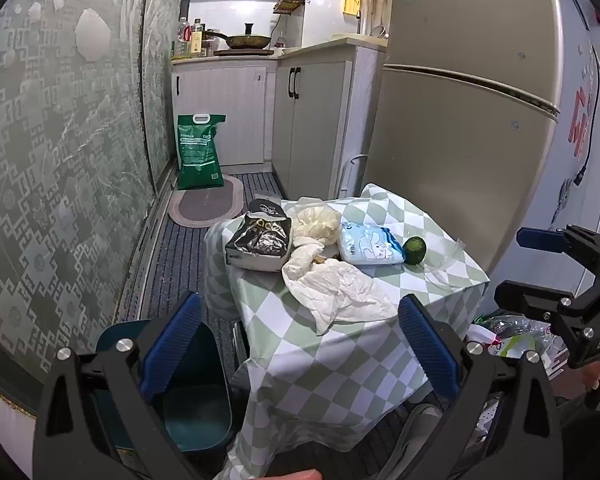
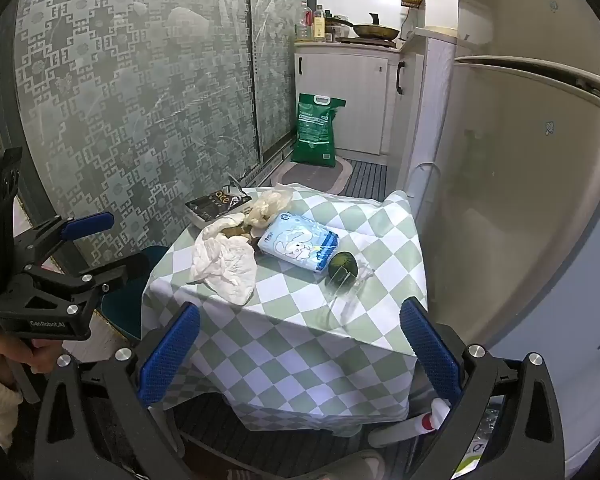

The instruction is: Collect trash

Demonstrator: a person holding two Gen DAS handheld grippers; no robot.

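Both sets of blue-padded fingers spread wide, holding nothing: left gripper [image 1: 300, 344] low before the checked tablecloth [image 1: 340, 360], right gripper [image 2: 300, 344] likewise at the near table edge. Below left, dark teal bin [image 1: 196, 412] on the floor beside the table. On the cloth, crumpled white tissue [image 2: 224, 264] nearest, then blue-and-white pack [image 2: 298, 246] with green fruit [image 2: 342, 270] just beside it, black foil bag [image 1: 260, 238] and pale plastic bag [image 1: 316, 220] behind. Farther off, green sack [image 1: 200, 152] against the cabinets, fridge [image 1: 460, 100] to the right
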